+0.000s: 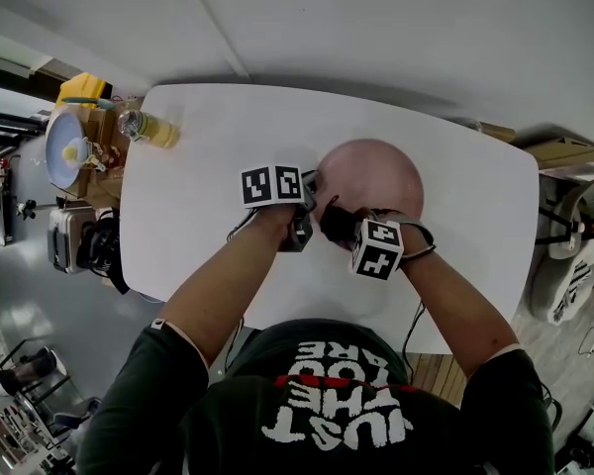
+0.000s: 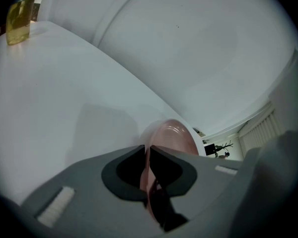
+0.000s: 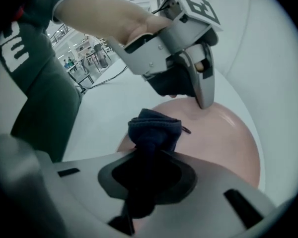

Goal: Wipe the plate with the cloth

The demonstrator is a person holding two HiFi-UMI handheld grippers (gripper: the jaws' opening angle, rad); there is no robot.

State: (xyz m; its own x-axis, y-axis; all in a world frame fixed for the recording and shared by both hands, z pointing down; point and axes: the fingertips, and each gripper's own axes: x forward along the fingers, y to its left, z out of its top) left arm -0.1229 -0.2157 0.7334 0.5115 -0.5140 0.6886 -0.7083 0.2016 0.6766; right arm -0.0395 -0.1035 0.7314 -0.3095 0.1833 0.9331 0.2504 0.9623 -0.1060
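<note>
Setting: lab/office-type workspace, w/ white worktable, misc. equipment clutter alongside, chair opp. side.

One pink plate. One dark blue cloth. One white table. Two grippers: the left gripper and the right gripper. Two marker cubes, one per gripper: the left cube and the right cube. One bottle of yellow liquid. One person with two bare forearms.
</note>
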